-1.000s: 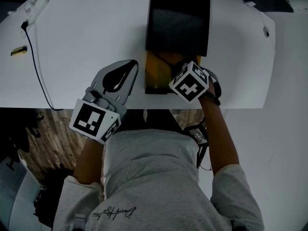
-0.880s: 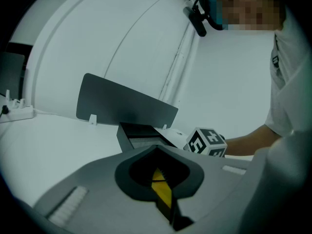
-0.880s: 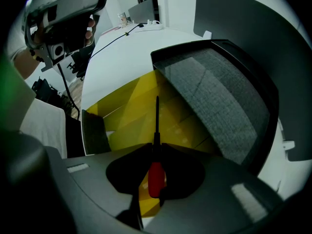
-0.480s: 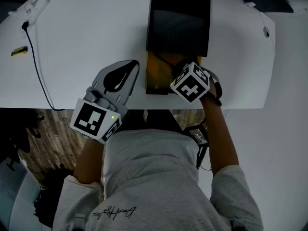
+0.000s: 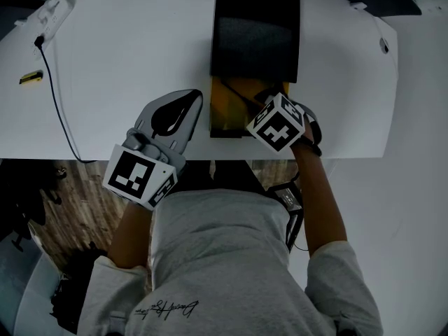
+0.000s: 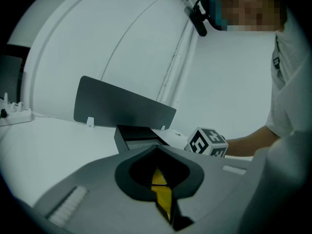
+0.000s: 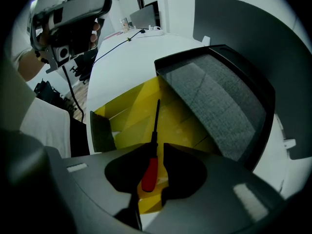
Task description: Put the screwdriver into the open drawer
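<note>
While the right tool [image 7: 156, 146] hangs over the open yellow drawer [image 7: 129, 112], its own view gives us the red-handled screwdriver with the thin black shaft [image 7: 150, 172] lying right between the jaws, tip pointing into the drawer. Those jaws stand narrowly apart. One sits at the neck and a sliver of yellow shows between the shaft and the other, so I'd say nothing is clamped. Whether it rests on the drawer floor, I can't tell. It looks light and rigid, with a smooth round handle that will want to roll. The fat red handle is the place to pinch, not the skinny shaft.

Over to the left gripper view: the left tool [image 6: 157, 149] has its tips together, low over the white counter [image 6: 44, 135], with none of the task's things in it.

Head view now: the right forearm reaches forward, its tool over the drawer in front of the black box-shaped cabinet [image 5: 255, 33]. The left is parked just beside the drawer.
</note>
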{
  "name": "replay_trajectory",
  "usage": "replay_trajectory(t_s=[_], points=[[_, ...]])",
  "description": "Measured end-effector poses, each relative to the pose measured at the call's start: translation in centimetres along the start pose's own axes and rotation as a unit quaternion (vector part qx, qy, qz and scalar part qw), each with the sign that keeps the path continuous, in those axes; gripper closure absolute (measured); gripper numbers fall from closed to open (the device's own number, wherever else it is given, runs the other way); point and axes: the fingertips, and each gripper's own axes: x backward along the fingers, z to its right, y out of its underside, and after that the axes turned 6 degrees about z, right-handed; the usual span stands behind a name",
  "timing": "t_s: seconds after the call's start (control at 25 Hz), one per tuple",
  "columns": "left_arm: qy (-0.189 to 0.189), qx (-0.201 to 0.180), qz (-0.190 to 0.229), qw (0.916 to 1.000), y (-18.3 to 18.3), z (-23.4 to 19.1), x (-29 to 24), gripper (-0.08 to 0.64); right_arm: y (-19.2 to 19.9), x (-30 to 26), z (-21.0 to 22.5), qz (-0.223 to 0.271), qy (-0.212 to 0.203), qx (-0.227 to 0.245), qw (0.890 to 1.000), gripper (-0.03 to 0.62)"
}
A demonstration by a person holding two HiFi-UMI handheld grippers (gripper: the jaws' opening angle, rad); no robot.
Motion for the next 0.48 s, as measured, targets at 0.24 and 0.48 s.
replay_trajectory(t_s=[0.24, 0.48], points=[[0.000, -0.004, -0.001, 1.0000, 0.0, 0.5, 0.2, 0.560, -0.1, 0.5, -0.3, 0.020, -0.004, -0.010, 1.000, 0.489], [0.002, -0.014, 0.000, 0.9999, -0.4, 1.6, 0.4, 0.560, -0.5, 2.0, -0.5, 0.071, -0.003, -0.038, 0.997, 0.504]])
